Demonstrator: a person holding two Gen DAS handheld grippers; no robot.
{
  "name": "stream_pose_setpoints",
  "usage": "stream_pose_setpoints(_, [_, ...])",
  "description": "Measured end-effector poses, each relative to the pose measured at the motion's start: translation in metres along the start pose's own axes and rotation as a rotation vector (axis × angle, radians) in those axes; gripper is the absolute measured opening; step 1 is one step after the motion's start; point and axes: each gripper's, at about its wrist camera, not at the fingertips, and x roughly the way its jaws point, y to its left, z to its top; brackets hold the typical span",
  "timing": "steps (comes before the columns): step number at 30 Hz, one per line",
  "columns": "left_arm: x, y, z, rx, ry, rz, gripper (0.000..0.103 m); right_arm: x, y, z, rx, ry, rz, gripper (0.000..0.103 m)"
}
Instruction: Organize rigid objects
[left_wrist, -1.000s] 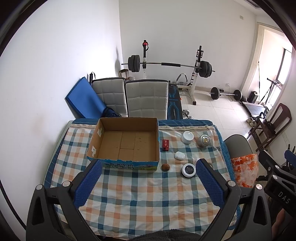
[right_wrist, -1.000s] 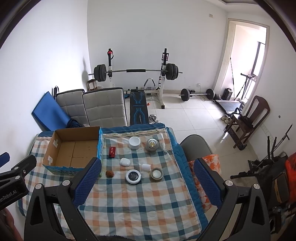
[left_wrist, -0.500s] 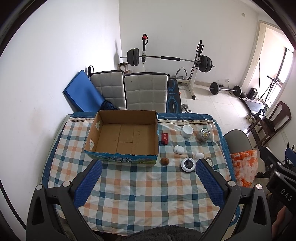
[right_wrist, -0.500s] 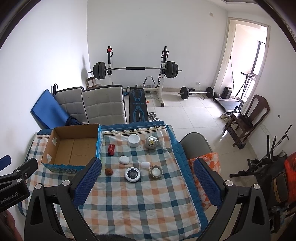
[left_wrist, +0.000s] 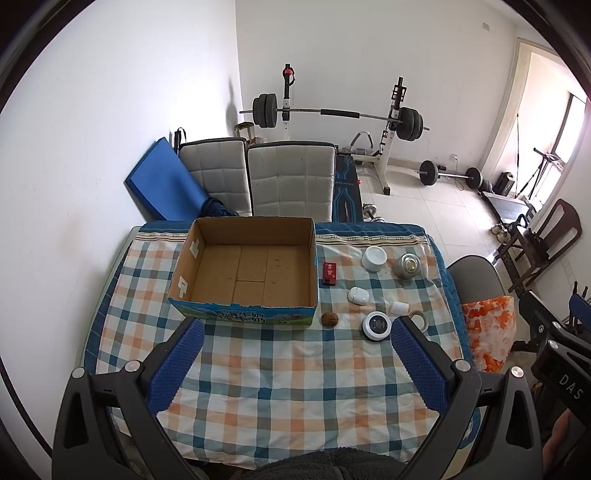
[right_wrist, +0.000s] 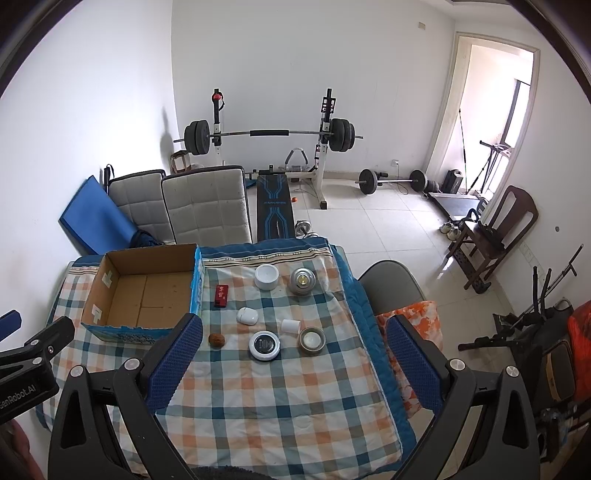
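Grippers both spread wide with nothing between the fingers: your left gripper (left_wrist: 293, 360) and right gripper (right_wrist: 293, 356) hang above the near part of the checked tablecloth (right_wrist: 258, 398). Beyond them, an empty cardboard box (left_wrist: 247, 269) sits on the left; beside it lie a red case (left_wrist: 329, 273), nut (left_wrist: 329, 319), white pod (left_wrist: 358, 295) and round tin (left_wrist: 376, 325).

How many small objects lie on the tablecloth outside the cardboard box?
7: red case beside the cardboard box, white jar, metal can, white earbud case, walnut, black-topped tin, small white cylinder. An eighth, a tape roll, brings it to 8.
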Motion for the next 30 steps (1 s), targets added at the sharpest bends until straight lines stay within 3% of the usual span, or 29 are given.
stream_pose_setpoints(30, [0.0042,0.0085,-0.001,-0.002,0.002,-0.005,0.103,-0.0008,0.0098,-0.0021,-0.001,0.009,-0.002,0.102])
